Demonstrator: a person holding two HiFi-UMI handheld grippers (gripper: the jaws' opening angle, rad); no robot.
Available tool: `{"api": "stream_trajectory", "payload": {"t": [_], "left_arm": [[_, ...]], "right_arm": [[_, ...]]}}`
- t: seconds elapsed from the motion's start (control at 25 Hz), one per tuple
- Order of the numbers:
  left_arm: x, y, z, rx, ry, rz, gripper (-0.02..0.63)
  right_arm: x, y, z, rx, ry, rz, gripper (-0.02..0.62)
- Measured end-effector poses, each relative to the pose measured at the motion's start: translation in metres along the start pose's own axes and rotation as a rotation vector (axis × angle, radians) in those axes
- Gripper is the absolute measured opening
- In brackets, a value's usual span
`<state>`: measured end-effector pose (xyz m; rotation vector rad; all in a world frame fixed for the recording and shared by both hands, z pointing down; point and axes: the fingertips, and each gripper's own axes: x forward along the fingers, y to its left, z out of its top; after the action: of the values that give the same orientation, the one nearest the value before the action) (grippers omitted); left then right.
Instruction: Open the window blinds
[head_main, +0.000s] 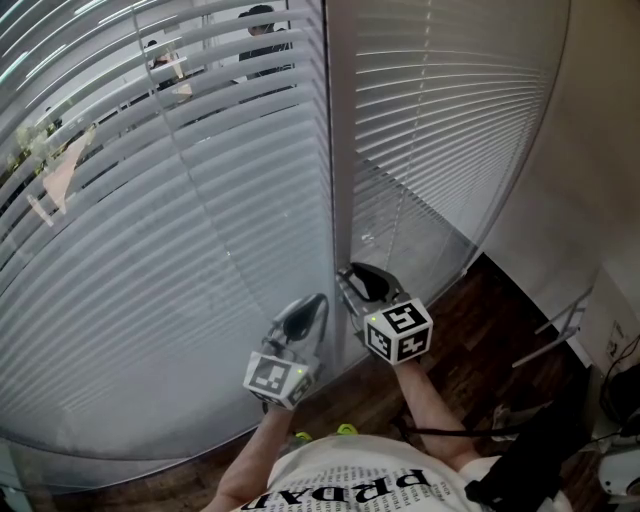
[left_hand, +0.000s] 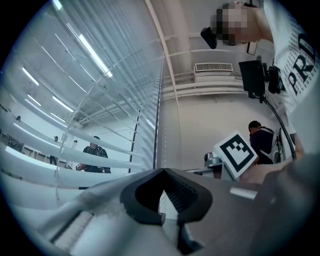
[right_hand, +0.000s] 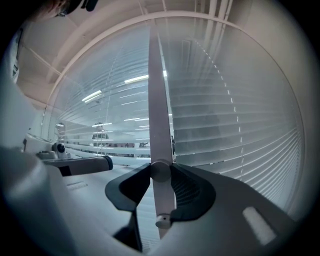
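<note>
White tilt wand (right_hand: 156, 100), hanging at the frame edge between the two blinds (head_main: 200, 250), sits clamped in the right gripper (right_hand: 160, 172), left gripper (left_hand: 162, 171) closed on nothing; best to twist the wand on its axis, not pull.

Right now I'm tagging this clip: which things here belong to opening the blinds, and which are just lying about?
Job in hand:
wand, clamped in the right hand-held gripper
blinds
left hand-held gripper, shut, empty

Lying about:
metal frame on the floor
people beyond the glass
</note>
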<state>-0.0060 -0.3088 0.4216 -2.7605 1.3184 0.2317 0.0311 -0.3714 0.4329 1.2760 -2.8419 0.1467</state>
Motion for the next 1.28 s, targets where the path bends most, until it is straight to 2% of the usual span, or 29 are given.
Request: {"api": "stream_trajectory", "payload": {"t": [0.08, 0.16, 0.4, 0.52, 0.6, 0.8, 1.04, 1.28], "left_arm": [[0.000, 0.001, 0.000, -0.001, 0.000, 0.000, -0.008], [-0.001, 0.002, -0.002, -0.003, 0.008, 0.004, -0.008], [0.000, 0.006, 0.001, -0.010, -0.002, 0.016, -0.008], [0.002, 0.005, 0.003, -0.007, -0.013, 0.009, -0.008], [0.003, 0.006, 0.001, -0.005, -0.008, 0.008, -0.008], [0.005, 0.006, -0.003, -0.008, -0.001, 0.004, -0.008], [0.005, 0.006, -0.010, -0.015, 0.028, 0.011, -0.008], [0.008, 0.005, -0.006, -0.012, 0.021, 0.009, -0.008]], "right_arm": [[0.000, 0.001, -0.001, -0.089, 0.026, 0.000, 0.133], [-0.001, 0.003, -0.001, -0.237, 0.064, -0.013, 0.133], [-0.003, 0.016, 0.001, -0.873, 0.174, -0.089, 0.147], [-0.001, 0.016, -0.005, -1.086, 0.218, -0.123, 0.146], [0.000, 0.013, -0.007, -1.133, 0.232, -0.138, 0.133], [0.002, 0.013, -0.007, -1.175, 0.223, -0.153, 0.132], [0.002, 0.013, -0.008, -1.123, 0.203, -0.140, 0.132], [0.002, 0.013, -0.006, -1.057, 0.188, -0.127, 0.130]]}}
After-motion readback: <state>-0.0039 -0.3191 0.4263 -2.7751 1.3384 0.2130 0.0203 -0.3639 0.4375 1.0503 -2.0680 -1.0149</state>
